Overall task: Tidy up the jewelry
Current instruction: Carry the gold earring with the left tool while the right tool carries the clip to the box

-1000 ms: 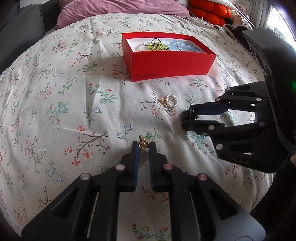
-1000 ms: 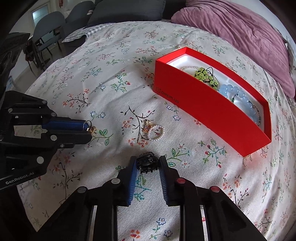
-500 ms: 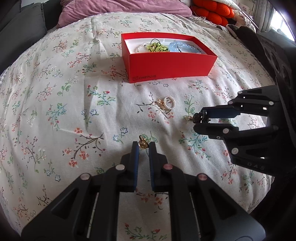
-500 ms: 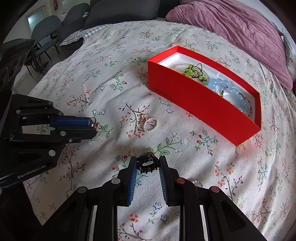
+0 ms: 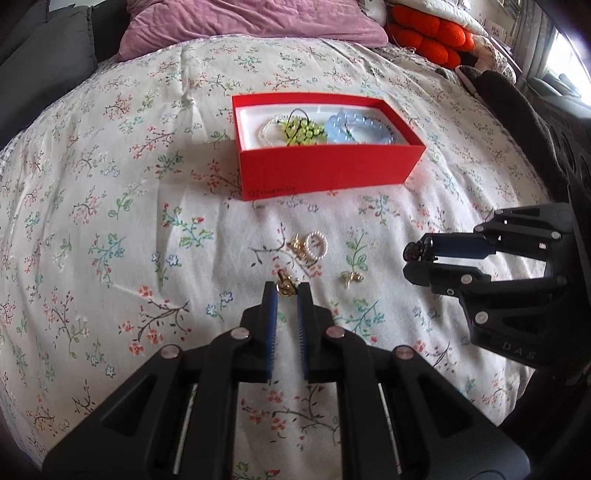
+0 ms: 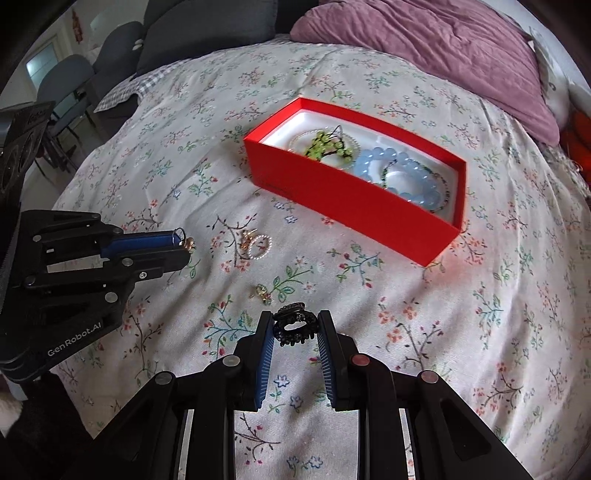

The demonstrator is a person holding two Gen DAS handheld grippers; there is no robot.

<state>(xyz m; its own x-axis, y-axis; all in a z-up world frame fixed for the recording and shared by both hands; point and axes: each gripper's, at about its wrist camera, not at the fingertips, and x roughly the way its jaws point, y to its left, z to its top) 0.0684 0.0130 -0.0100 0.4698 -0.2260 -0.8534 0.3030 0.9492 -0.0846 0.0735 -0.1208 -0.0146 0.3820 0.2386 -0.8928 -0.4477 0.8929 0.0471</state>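
Two grippers above a floral bedspread [image 5: 110, 229], both angled down at it. Left gripper [image 5: 287, 287], jaws nearly closed, pinching a small gold earring [image 5: 284, 285] at the very tips; same earring seen from the side in the right wrist view [image 6: 190, 243], clear of the cloth. Right gripper [image 6: 295, 325], jaws a little wider, clamped on a black beaded ring [image 6: 293, 326], lifted off the bedspread; seen from the left wrist view as a dark cluster at the tips [image 5: 417, 250]. Loose on the bedspread between the grippers and the box: a small pearl ring [image 5: 317, 244] touching a gold earring [image 5: 298, 246] beside it, and nearer the grippers, apart from those two, another gold piece [image 5: 351, 277], its details too small to tell. Farther back, an open red box [image 5: 325, 173] with a white lining, long side toward the left wrist camera. Inside the box: a pearl bracelet [image 5: 269, 127] at the left end, a green beaded piece with a black cord [image 5: 301, 129] on top of it, a pale blue bead bracelet [image 5: 354, 127] toward the right end, with a thin dark-beaded strand [image 6: 443, 184] alongside it. Beyond the bedspread, a mauve pillow [image 5: 251, 18], an orange cushion [image 5: 432, 33], dark grey cushions [image 6: 207, 29] and grey chairs [image 6: 74, 77].
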